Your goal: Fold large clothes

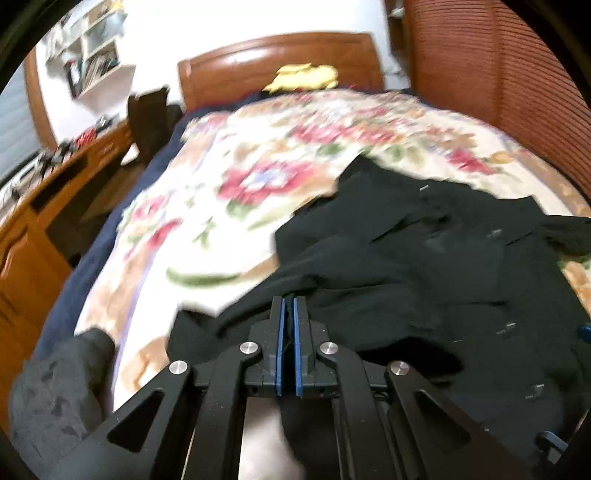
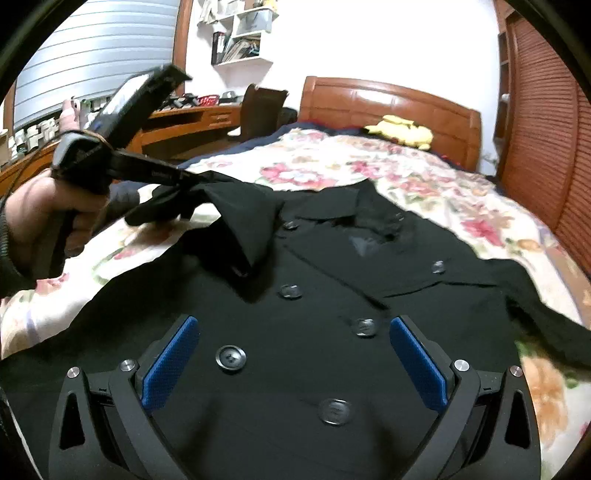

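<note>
- A black coat (image 2: 303, 332) is lying front-up on a floral bedspread (image 2: 406, 173), spreading over the near part of the bed, with its collar pointing toward the wooden headboard (image 2: 388, 99).
- Round dark buttons (image 2: 230, 359) are showing in two rows down its front.
- The left gripper (image 1: 289, 306) is clamping down on black cloth of the coat, its blue pads (image 1: 281, 332) sitting almost together with a thin fold pinched between them.
- In the right wrist view, that left gripper (image 2: 184, 177) is holding a sleeve or edge of the coat lifted off the bedspread at the left, and the cloth is hanging in a bunch from its tip.
- A hand (image 2: 48, 206) is gripping the handle of the left gripper.
- The right gripper (image 2: 295, 336) is hanging over the middle of the coat with its jaws spread wide and released, and its blue pads (image 2: 170, 362) are standing either side of the buttons, gripping nothing.
- A yellow soft item (image 2: 402, 131) is resting by the headboard.
- A wooden desk (image 2: 192, 122) is standing along the left wall, under white shelves (image 2: 240, 33).
- The left wrist view is blurring.
</note>
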### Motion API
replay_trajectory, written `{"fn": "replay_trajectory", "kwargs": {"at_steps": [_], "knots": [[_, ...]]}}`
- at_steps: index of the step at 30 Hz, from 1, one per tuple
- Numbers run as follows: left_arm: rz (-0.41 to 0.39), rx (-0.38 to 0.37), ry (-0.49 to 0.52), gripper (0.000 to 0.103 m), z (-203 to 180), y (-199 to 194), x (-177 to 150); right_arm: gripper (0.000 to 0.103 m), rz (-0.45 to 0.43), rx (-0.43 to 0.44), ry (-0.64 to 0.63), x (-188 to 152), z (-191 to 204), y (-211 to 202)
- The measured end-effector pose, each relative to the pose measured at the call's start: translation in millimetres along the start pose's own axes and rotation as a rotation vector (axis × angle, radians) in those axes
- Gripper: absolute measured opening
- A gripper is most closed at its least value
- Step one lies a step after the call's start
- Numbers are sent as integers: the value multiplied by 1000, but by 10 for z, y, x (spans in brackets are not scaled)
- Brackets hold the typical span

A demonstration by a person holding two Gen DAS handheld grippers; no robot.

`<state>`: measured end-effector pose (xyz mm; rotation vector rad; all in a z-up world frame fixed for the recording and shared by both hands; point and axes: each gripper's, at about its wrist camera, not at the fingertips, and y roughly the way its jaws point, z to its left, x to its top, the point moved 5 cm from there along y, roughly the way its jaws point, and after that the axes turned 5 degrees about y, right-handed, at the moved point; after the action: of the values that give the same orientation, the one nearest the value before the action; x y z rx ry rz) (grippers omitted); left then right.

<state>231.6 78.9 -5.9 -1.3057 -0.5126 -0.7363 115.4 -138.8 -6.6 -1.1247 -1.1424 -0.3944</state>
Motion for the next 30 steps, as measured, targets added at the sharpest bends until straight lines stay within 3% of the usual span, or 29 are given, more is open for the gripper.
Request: {"fn": "replay_trajectory", "kwargs": {"at_steps": [12, 21, 24, 28, 30], "knots": [[-113, -128, 108, 5, -962, -426, 289, 103, -51, -61, 104, -35, -475, -378], [-131, -154, 147, 5, -1414, -467, 134, 103, -67, -78, 149, -58, -515, -503], [-121, -194, 115, 17, -1426, -438, 60, 103, -66, -82, 152, -74, -510, -525], [-149, -173, 94, 25, -1424, -451, -48, 103, -62, -89, 157, -80, -528, -531], [-155, -184, 88, 35, -1430, -459, -96, 103, -59, -90, 164, -57, -570, -530]]}}
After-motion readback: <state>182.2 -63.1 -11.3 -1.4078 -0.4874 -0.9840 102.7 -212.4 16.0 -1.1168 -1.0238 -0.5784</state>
